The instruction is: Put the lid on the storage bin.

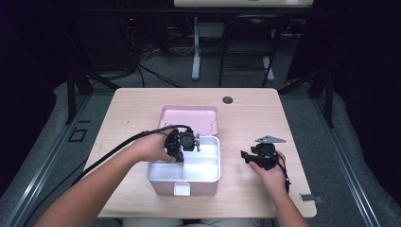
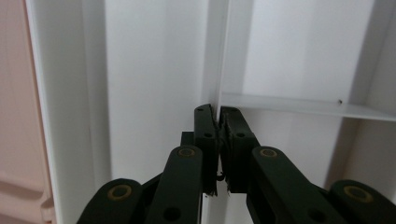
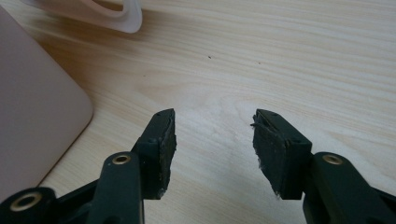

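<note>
A pink box (image 1: 161,185) stands open at the table's middle with a white divided tray (image 1: 208,161) in it. Its pink lid (image 1: 189,118) lies flat just behind. My left gripper (image 1: 182,142) reaches down into the tray's back left part. In the left gripper view it (image 2: 218,114) is shut on the tray's thin upright divider wall (image 2: 223,56), where a cross divider (image 2: 303,107) branches off. My right gripper (image 1: 246,156) rests low over the table to the right of the box. It (image 3: 215,123) stands open over bare wood, with the box side (image 3: 32,107) at its left.
The wooden table (image 1: 132,109) has free room left, right and behind the box. A dark round grommet (image 1: 228,100) sits near the back edge. A small grey tag (image 1: 309,197) lies at the front right corner. The lid's corner (image 3: 116,14) lies beyond the right gripper.
</note>
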`<state>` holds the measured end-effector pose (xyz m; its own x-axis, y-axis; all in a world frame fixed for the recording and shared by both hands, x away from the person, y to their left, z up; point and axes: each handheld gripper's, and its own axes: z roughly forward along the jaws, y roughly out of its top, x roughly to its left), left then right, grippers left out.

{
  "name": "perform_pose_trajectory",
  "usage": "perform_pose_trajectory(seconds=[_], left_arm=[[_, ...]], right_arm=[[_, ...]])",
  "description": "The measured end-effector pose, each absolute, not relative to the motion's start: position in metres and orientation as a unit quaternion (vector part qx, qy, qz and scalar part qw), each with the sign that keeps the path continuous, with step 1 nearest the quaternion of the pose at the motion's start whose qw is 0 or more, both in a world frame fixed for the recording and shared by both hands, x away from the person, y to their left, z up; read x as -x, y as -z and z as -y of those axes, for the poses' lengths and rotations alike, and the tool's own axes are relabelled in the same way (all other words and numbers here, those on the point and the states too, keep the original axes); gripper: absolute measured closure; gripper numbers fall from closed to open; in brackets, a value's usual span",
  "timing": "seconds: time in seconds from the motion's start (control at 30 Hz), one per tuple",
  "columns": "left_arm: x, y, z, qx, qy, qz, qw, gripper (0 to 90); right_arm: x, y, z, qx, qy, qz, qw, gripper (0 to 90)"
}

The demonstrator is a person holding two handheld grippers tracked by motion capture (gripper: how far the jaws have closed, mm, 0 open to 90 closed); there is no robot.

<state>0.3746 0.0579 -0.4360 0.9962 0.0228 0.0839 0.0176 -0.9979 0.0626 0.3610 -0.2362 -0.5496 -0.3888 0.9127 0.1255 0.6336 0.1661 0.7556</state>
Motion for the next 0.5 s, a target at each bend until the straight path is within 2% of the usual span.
perform_pose_trajectory(seconds=[0.33, 0.5], left_arm=[[-0.377, 0.425, -0.096, -0.996, -0.042, -0.051, 0.063, 81.1], [-0.379, 0.427, -0.114, -0.994, -0.036, -0.069, 0.071, 80.3]], right_arm=[[-0.373, 0.524, 0.228, -0.507, -0.387, -0.752, 0.166, 48.1], [-0.386, 0.504, 0.224, -0.504, -0.392, -0.752, 0.161, 50.9]])
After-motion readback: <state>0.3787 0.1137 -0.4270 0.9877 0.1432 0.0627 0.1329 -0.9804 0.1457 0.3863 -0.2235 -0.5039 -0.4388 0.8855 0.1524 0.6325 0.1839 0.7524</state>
